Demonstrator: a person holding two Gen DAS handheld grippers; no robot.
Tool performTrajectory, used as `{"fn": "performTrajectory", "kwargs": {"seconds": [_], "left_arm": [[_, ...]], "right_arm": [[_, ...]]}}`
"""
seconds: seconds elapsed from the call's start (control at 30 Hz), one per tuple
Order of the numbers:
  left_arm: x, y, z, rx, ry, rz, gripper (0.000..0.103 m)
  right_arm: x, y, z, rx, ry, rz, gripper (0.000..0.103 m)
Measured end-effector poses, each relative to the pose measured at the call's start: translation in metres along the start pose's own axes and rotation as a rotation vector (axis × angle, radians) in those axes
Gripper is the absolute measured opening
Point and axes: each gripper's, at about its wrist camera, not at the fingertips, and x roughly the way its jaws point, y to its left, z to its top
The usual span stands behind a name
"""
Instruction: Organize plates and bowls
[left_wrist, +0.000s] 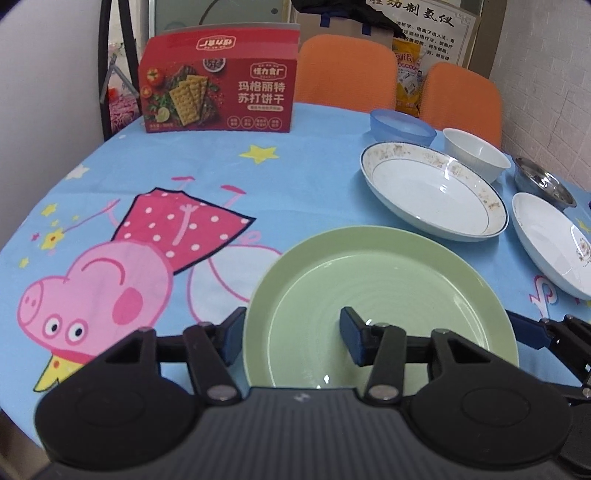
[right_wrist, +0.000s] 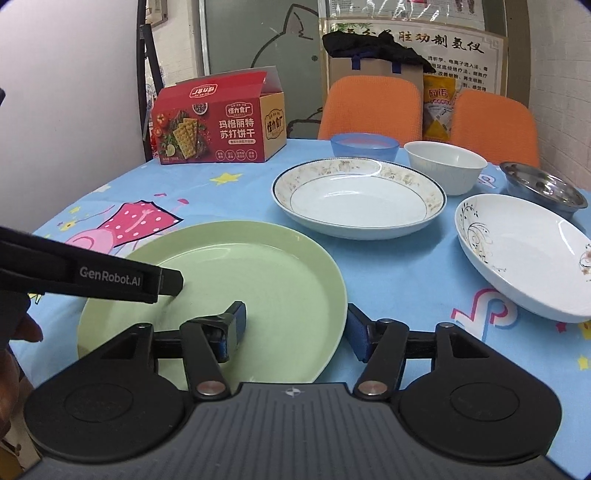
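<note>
A green plate (left_wrist: 384, 295) (right_wrist: 266, 273) lies on the table near me. My left gripper (left_wrist: 291, 332) is open, one finger outside the plate's left rim and one over its inside. My right gripper (right_wrist: 295, 328) is open, straddling the plate's right rim the same way. The left gripper's finger (right_wrist: 110, 280) shows over the plate in the right wrist view. Behind stand a gold-rimmed white plate (left_wrist: 432, 192) (right_wrist: 358, 199), a floral white plate (left_wrist: 554, 243) (right_wrist: 524, 254), a white bowl (left_wrist: 476, 153) (right_wrist: 443, 166), a blue bowl (left_wrist: 402, 125) (right_wrist: 364, 146) and a steel bowl (left_wrist: 543, 182) (right_wrist: 543, 188).
A red cracker box (left_wrist: 218, 81) (right_wrist: 218, 122) stands at the back left of the cartoon tablecloth (left_wrist: 147, 206). Two orange chairs (left_wrist: 347, 70) (right_wrist: 369, 107) stand behind the table, with a paper bag and a wall poster beyond.
</note>
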Motion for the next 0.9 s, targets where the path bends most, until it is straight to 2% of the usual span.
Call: {"fn": "performTrajectory", "kwargs": {"seconds": [0.07,0.1,0.2,0.27,0.37,0.53,0.9], "left_arm": [[-0.006,0.009,0.009,-0.036,-0.028,-0.029,0.076],[-0.011,0.011,0.013,-0.043,-0.054,-0.028,0.079],[-0.022,0.012,0.034,-0.028,-0.137,-0.006,0.083],[-0.021,0.01,0.048,-0.015,-0.163,-0.003,0.098],[-0.012,0.002,0.065,0.021,-0.187,0.011,0.1],[0.016,-0.013,0.085,0.066,-0.157,0.012,0.1],[0.073,-0.055,0.127,0.19,-0.115,0.041,0.1]], "right_arm": [[-0.004,-0.011,0.005,0.05,0.002,0.053,0.096],[-0.008,-0.017,0.008,0.075,-0.014,0.061,0.098],[-0.018,-0.032,0.021,0.074,-0.066,0.004,0.103],[-0.019,-0.044,0.032,0.065,-0.086,-0.026,0.103],[-0.014,-0.059,0.051,0.049,-0.095,-0.059,0.103],[0.005,-0.08,0.077,0.024,-0.101,-0.092,0.103],[0.077,-0.111,0.1,0.061,0.004,-0.116,0.103]]}}
